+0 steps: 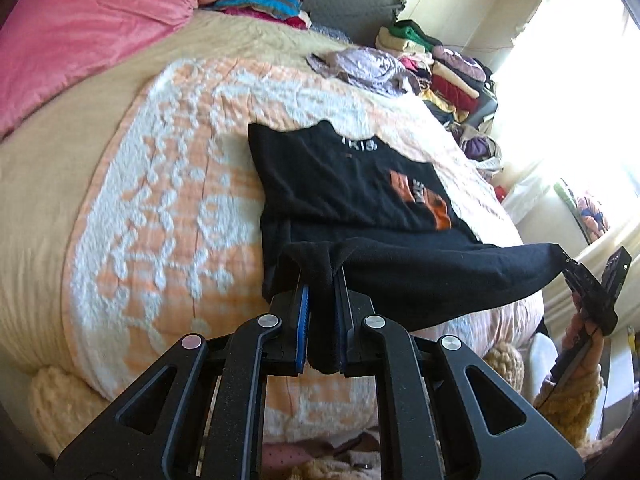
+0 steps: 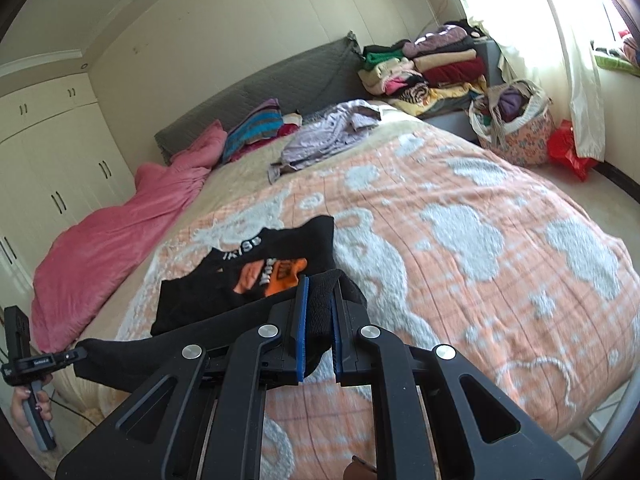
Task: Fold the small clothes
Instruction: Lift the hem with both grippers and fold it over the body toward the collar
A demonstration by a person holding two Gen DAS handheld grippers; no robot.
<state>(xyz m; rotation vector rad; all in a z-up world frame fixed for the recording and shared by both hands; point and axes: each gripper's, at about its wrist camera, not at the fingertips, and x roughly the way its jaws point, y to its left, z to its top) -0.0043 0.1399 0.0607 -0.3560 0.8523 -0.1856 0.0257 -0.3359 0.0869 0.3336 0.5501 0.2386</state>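
Your left gripper [image 1: 322, 300] and right gripper [image 2: 318, 320] are each clamped on a corner of the black T-shirt [image 1: 344, 184], its near hem lifted and stretched between them. The rest seems to lie on the orange-and-white blanket [image 2: 460, 248].

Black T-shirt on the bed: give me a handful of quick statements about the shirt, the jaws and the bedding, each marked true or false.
1. Both sets of jaws are shut on the black T-shirt. True: the left gripper and the right gripper each pinch its near edge.
2. The whole shirt hangs in the air. False: its far part, with the orange print, lies on the orange-and-white blanket.
3. A pink quilt lies along one side of the bed. True.
4. The lilac garment is held by the right gripper. False: it lies crumpled, untouched, near the headboard.
5. Folded clothes are stacked beside the head of the bed. True: a pile.
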